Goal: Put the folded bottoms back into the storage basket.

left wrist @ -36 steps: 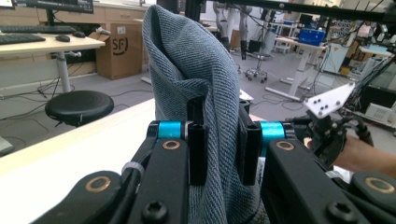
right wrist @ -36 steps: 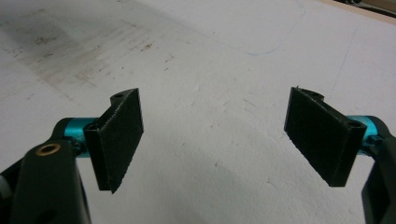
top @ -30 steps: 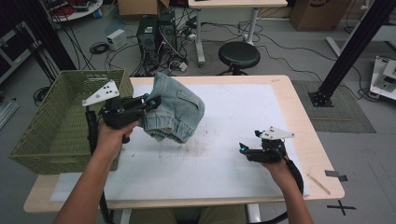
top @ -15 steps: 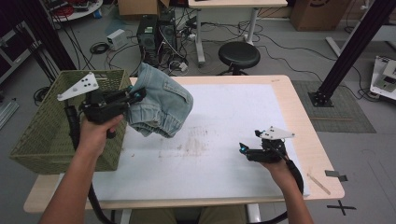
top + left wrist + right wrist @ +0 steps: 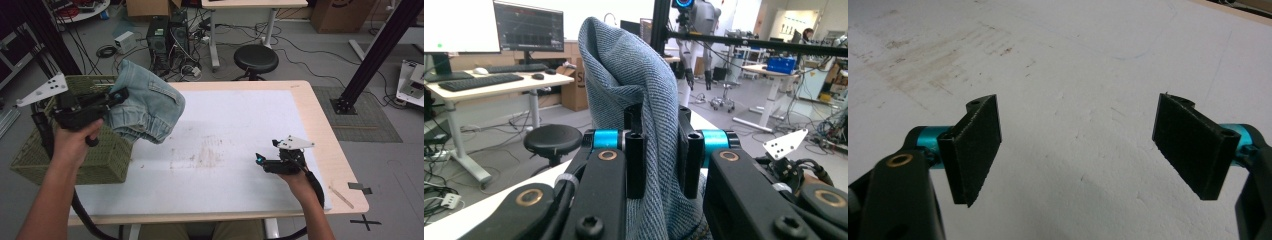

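my left gripper (image 5: 117,95) clamped on folded denim garment (image 5: 147,107); bundle has come up off white mat (image 5: 240,130), now at rim of green wicker basket (image 5: 100,160). drop likely next. right gripper (image 5: 1075,150) jaws apart, idle, low over mat.

No words, numbers or brand names can be read in any of the pictures. The computer screens (image 5: 526,25) in the left gripper view are too small and blurry to read. A black cross of tape (image 5: 366,221) is stuck on the floor by the table.
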Motion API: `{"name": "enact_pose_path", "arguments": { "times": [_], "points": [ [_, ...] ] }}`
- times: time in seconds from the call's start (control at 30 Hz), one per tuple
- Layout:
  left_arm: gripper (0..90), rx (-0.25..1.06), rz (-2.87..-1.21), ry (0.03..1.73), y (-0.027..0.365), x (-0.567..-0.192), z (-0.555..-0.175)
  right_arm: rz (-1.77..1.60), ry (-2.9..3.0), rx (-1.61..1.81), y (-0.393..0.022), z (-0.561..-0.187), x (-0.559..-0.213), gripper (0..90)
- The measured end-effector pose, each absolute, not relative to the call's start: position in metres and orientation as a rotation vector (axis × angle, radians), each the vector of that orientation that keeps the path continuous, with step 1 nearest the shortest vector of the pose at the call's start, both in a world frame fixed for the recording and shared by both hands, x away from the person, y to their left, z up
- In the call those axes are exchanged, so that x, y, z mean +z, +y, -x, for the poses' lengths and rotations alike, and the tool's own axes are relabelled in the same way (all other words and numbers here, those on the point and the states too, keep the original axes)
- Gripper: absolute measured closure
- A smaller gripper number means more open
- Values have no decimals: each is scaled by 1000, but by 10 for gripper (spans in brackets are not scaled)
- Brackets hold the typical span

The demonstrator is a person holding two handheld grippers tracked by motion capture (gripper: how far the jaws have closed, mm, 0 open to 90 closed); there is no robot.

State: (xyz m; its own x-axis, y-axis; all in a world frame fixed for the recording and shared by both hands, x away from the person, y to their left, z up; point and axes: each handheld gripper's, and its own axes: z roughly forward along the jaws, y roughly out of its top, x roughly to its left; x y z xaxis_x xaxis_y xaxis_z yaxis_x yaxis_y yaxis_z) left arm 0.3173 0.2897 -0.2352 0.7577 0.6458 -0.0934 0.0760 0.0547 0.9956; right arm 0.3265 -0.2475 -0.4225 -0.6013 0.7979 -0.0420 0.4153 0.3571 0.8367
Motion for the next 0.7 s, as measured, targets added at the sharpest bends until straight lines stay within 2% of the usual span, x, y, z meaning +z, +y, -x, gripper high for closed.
{"name": "enact_pose_path", "arguments": {
  "times": [0.7],
  "points": [
    [790,568,-1408,682,357,-219,-294,-1046,2187,1139,-245,-328,-425,204]
  ]
}}
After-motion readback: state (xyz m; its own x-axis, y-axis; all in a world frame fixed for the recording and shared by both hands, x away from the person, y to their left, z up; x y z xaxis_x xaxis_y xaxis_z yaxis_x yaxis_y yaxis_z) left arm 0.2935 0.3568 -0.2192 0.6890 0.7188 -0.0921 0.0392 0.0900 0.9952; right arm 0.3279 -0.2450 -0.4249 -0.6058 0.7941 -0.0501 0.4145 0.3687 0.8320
